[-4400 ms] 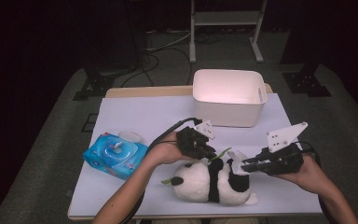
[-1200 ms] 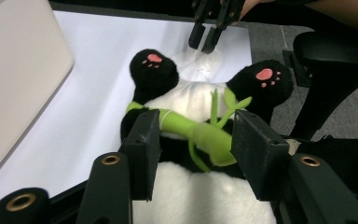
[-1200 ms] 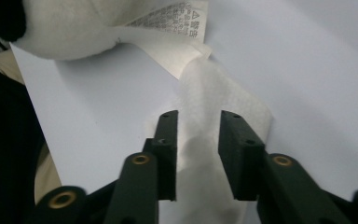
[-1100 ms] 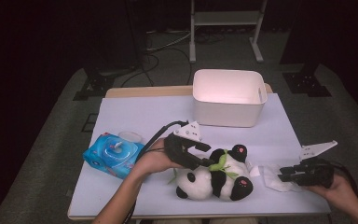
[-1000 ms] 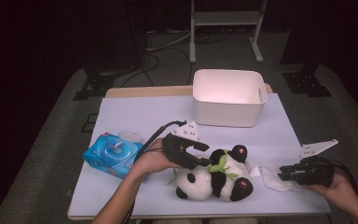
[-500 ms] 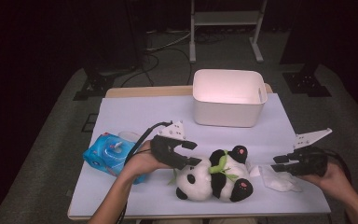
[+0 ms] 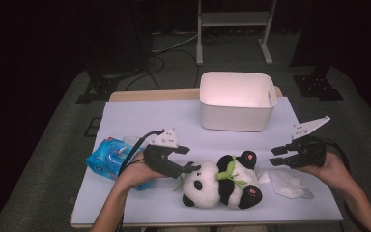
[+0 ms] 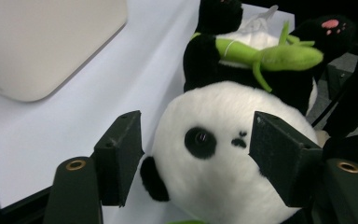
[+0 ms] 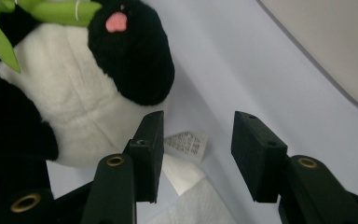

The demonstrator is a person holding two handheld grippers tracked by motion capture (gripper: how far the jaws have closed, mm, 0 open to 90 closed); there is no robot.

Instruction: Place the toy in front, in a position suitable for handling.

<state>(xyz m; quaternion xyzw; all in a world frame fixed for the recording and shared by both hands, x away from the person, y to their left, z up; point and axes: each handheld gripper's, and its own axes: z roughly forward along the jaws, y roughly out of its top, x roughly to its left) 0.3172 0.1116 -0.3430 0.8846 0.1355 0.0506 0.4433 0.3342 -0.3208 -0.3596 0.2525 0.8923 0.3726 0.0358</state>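
The high view took in the whole table [image 7: 140, 116]: the panda [image 7: 221, 185] lay on its back near the front edge, between the left gripper [image 7: 186, 159] and the right gripper [image 7: 278, 157], with a tub [image 7: 236, 104] behind and a blue pack [image 7: 110, 157] at the left. The left gripper view gave the panda's face [image 8: 223, 154] framed by jaws that had just been opening, pads clear of it. The right gripper view showed a label [image 9: 186, 144] and tissue [image 9: 191, 200] below its jaws, also just opening, on nothing. Both hands reached inward, the grippers roughly level.
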